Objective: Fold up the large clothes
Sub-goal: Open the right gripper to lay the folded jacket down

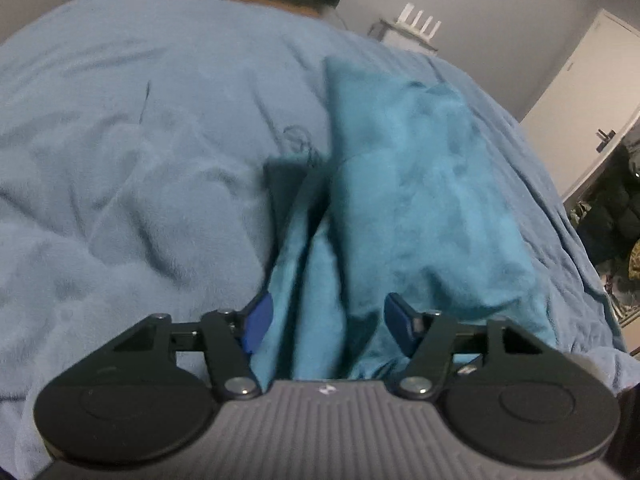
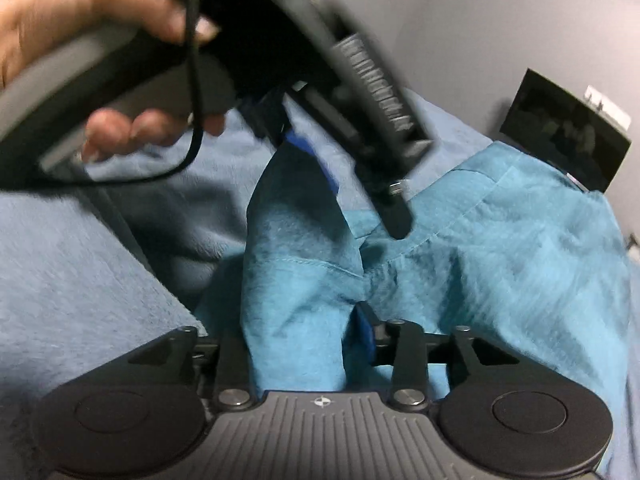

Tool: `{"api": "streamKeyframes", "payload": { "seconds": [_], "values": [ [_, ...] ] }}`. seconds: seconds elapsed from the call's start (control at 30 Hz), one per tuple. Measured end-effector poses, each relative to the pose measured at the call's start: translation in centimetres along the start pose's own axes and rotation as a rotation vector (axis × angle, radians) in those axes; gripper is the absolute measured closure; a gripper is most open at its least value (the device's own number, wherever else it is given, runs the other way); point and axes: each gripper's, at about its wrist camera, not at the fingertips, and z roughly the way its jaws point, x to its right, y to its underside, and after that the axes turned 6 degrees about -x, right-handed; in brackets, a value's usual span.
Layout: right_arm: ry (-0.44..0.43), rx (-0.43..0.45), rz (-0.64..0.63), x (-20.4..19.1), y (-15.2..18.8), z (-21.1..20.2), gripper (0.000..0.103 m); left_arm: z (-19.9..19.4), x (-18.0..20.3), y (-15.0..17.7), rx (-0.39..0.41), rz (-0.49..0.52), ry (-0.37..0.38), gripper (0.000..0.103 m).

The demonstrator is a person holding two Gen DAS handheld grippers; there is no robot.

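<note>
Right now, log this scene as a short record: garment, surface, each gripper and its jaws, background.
garment: teal garment, bunched in folds, lying on the blanket
surface: light blue fleece blanket, rumpled
left gripper: jaws open, a fold of the garment between them, pads not pressing
right gripper: a ridge of the garment between its jaws; grip cannot be told
left hand: holds the left gripper above the garment in the right wrist view
background: grey wall, white door
</note>
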Motion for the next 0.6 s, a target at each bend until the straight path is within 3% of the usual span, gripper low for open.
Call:
{"api": "streamKeyframes", "payload": {
  "seconds": [0.1,0.23,0.37,0.43,0.53,0.6],
  "values": [
    [-0.056,0.016,0.059,0.9,0.5,-1.8,0.042,0.6,-0.8,0.1,-0.037,-0.015,0.007,0.044],
    [-0.112,0.018,0.132,1.9,1.0,-4.2,0.034,1.8,-1.2,0.4,-0.079,-0.003,-0.046,0.046],
    [-0.146,0.052,0.204,5.5,1.0,-7.9,0.034,1.6,-0.9,0.5,-0.076,0.029,-0.069,0.046],
    [-0.175,0.072,0.285,7.9,1.5,-9.1,0.034,2.1,-0.5,0.6,-0.095,0.063,-0.114,0.046],
    [-0.142,0.113,0.399,12.0,3.1,-12.0,0.034,3.2,-0.4,0.9,-0.133,0.094,-0.161,0.046],
    [-0.13,0.126,0.495,13.9,4.2,-12.8,0.034,2.6,-0.3,1.0,-0.113,0.098,-0.168,0.046]
  ]
}}
